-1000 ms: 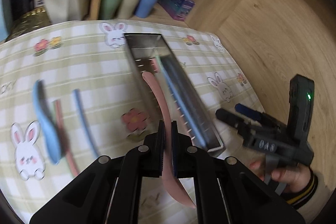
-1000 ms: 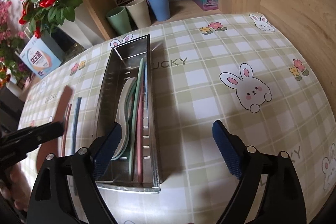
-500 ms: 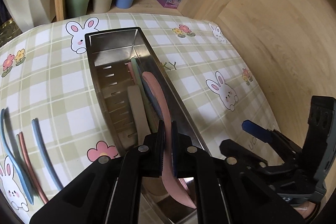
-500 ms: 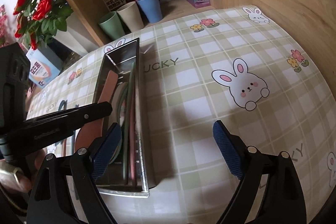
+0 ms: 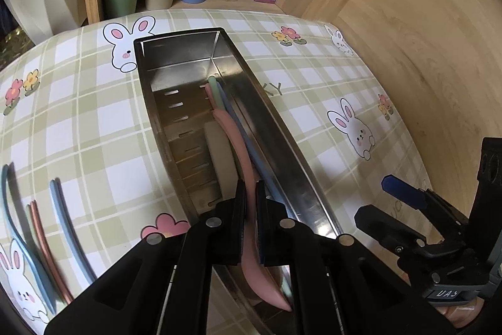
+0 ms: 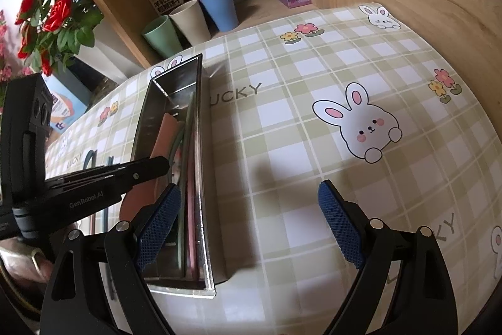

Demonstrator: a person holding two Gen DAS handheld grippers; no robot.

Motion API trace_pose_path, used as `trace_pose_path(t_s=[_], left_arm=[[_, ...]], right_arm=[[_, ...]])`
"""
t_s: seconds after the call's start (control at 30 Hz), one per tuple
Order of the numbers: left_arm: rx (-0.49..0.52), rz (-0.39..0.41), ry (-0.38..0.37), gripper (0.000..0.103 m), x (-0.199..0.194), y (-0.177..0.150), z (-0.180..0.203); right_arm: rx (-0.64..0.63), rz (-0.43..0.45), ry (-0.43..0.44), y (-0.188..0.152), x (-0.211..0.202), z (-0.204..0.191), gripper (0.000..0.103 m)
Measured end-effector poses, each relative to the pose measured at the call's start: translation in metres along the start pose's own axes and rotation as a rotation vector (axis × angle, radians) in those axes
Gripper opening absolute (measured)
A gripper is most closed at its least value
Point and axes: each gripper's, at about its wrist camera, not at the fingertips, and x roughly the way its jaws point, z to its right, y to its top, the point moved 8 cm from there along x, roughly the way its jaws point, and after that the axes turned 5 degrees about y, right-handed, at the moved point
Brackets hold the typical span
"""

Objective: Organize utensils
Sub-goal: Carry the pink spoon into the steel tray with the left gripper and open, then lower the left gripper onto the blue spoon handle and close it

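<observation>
Above the steel tray (image 5: 282, 153), the left gripper (image 5: 249, 228) clamps a pink spoon (image 5: 241, 153) for release; the right gripper (image 6: 248, 228) waits beside it, jaws spread.

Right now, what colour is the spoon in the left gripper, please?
Pink spoon; clearest in the left wrist view.

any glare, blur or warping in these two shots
Left wrist view: strong fisheye bend in the tablecloth checks, glare on the steel tray end wall, soft utensils at the left edge. Right wrist view: same warping, sharp overall, a dark shadow beside the tray on the cloth.
</observation>
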Motion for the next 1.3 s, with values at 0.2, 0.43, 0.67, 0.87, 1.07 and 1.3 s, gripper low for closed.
trace_pose_path(t_s=[0.2,0.43,0.67,0.87,1.07,1.3], left_arm=[[0.008,0.016,0.007,0.017,-0.009,0.002,-0.004],[0.010,0.055,0.014,0.017,-0.030,0.003,-0.011],[-0.009,0.105,0.029,0.017,-0.066,-0.007,-0.037],[-0.022,0.137,0.072,0.020,-0.101,-0.027,-0.075],[-0.062,0.155,0.129,0.020,-0.132,-0.057,-0.127],[-0.176,0.156,0.177,0.020,-0.140,-0.081,-0.181]], right_arm=[[-0.003,-0.002,-0.004,0.000,-0.001,-0.002,0.086],[-0.014,0.004,-0.016,-0.001,-0.008,-0.007,0.086],[-0.041,0.013,-0.024,-0.002,-0.016,-0.023,0.086],[-0.068,0.013,-0.029,-0.007,-0.017,-0.041,0.086],[-0.081,0.002,-0.027,-0.014,-0.012,-0.058,0.086],[-0.103,-0.014,-0.021,-0.020,-0.005,-0.077,0.086]])
